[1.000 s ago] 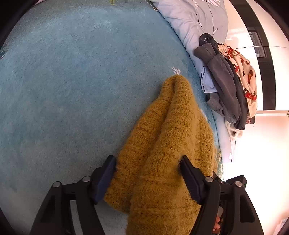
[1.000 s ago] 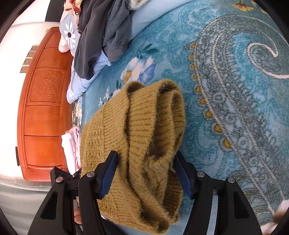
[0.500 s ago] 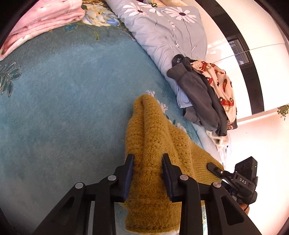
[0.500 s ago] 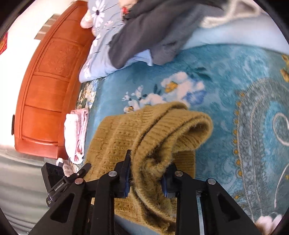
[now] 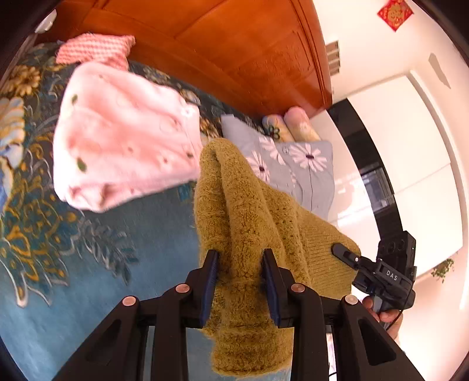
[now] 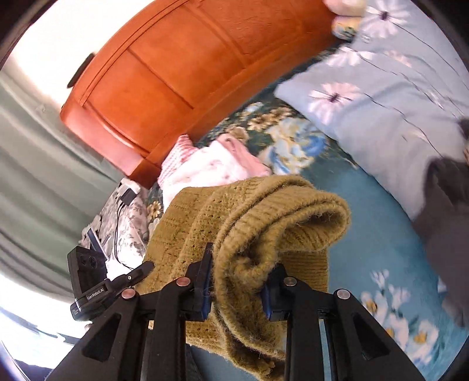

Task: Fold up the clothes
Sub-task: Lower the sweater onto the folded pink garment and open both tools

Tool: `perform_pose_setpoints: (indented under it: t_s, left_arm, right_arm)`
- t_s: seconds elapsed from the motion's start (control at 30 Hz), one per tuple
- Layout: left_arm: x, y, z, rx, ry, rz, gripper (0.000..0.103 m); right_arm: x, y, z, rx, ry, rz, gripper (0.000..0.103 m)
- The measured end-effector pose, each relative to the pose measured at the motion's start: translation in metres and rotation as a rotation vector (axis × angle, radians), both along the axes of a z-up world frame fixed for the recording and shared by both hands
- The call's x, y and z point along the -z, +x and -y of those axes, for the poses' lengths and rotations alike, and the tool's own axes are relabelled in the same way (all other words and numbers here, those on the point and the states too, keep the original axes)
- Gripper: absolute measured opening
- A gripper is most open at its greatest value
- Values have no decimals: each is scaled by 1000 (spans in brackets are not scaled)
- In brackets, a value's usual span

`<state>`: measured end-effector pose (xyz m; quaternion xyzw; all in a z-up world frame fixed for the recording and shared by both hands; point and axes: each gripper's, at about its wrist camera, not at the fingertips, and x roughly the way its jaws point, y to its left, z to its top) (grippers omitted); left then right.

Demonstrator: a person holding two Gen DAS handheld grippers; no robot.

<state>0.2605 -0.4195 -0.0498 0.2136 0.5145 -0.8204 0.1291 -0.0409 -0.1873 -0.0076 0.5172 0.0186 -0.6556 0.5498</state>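
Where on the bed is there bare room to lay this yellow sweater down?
Free: the teal blanket below the pink folded garment, left of the yellow sweater. Crowded: along the headboard, and the daisy pillow with dark clothes.

Place: a bedroom in a home.
Bed: a big blue blanket (image 5: 123, 263) with flowers on it covers the bed.
Headboard: a shiny orange wood headboard (image 6: 187, 73) stands at the end of the bed.
Bedding: a gray-blue quilt (image 6: 381, 96) with white daisies lies on top.
Clothes: a folded pink top (image 5: 123, 137) sits on the blanket.
Wall: a red paper charm (image 5: 394, 13) hangs on the white wall.
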Motion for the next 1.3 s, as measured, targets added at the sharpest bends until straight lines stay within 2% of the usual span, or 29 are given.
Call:
perform_pose_setpoints:
  t_s: [0.1, 0.23, 0.4, 0.47, 0.6, 0.73, 0.8, 0.9, 1.0, 1.1, 1.23, 1.3]
  left_arm:
    - [-7, 15, 43, -98, -48, -27, 32]
    - [3, 26, 96, -198, -76, -11, 32]
    - [39, 32, 135, -304, -67, 36, 32]
    - [61, 35, 146, -327, -38, 68, 32]
    - [90, 49, 152, -348, 25, 56, 33]
    - [97, 54, 152, -334, 20, 55, 36]
    - [95, 56, 151, -327, 16, 57, 36]
    - [81, 70, 149, -368, -6, 80, 36]
    - [56, 75, 145, -420, -92, 153, 32]
    - [27, 56, 137, -379, -185, 160, 32]
    - [2, 5, 118, -258, -359, 249, 34]
    - [9, -12, 113, -217, -382, 303, 34]
  right_arm:
    - [-12, -5, 80, -106, -39, -30, 27]
    - [-14, 0, 183, -218, -42, -62, 27]
    - [-3, 22, 293, -358, 15, -158, 27]
    - [14, 26, 321, -377, 66, -170, 27]
    - [57, 17, 343, -357, 161, -176, 27]
    - [80, -21, 339, -243, 177, -81, 29]
    - [81, -30, 333, -226, 178, -68, 32]
    - [76, -38, 324, -219, 180, -67, 32]
    - [59, -48, 312, -174, 177, -109, 34]
    - [39, -40, 304, -156, 156, -172, 34]
    - [30, 13, 308, -250, 137, -273, 34]
    - [35, 45, 311, -321, 136, -313, 34]
